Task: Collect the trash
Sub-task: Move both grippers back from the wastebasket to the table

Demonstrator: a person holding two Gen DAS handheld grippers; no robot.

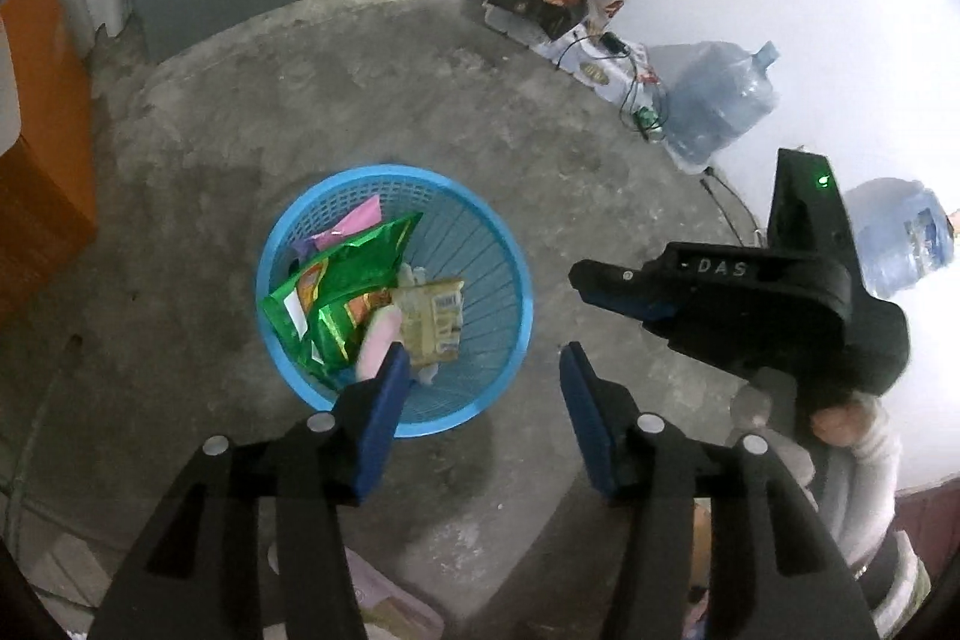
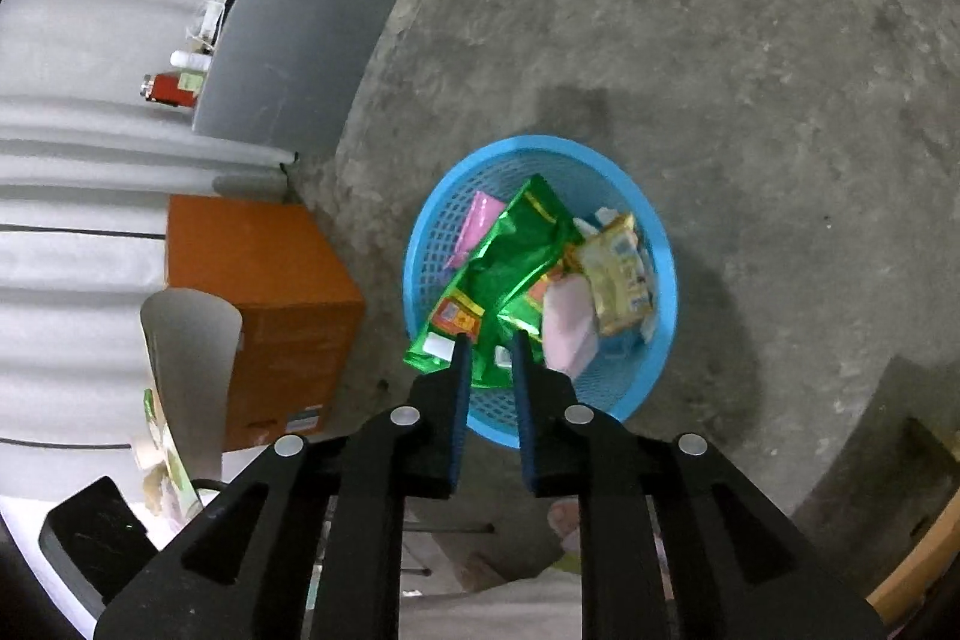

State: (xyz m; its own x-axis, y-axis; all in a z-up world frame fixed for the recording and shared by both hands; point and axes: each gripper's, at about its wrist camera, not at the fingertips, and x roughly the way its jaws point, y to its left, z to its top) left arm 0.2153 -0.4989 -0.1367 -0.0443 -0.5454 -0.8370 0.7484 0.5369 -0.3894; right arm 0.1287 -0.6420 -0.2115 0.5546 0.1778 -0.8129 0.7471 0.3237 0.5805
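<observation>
Drop step: both claws hang apart and empty above the blue basket, left claw, right claw; green wrapper inside at ten o'clock. Next: fetch remaining trash.

Two water jugs stand by the wall, an orange box beside a grey panel.

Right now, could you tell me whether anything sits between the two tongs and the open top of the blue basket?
Nothing visible does. The blue basket stands uncovered on the concrete floor, with the left tongs and right tongs above its near rim, both empty. Only wrappers lie inside, chiefly a green snack bag.
</observation>
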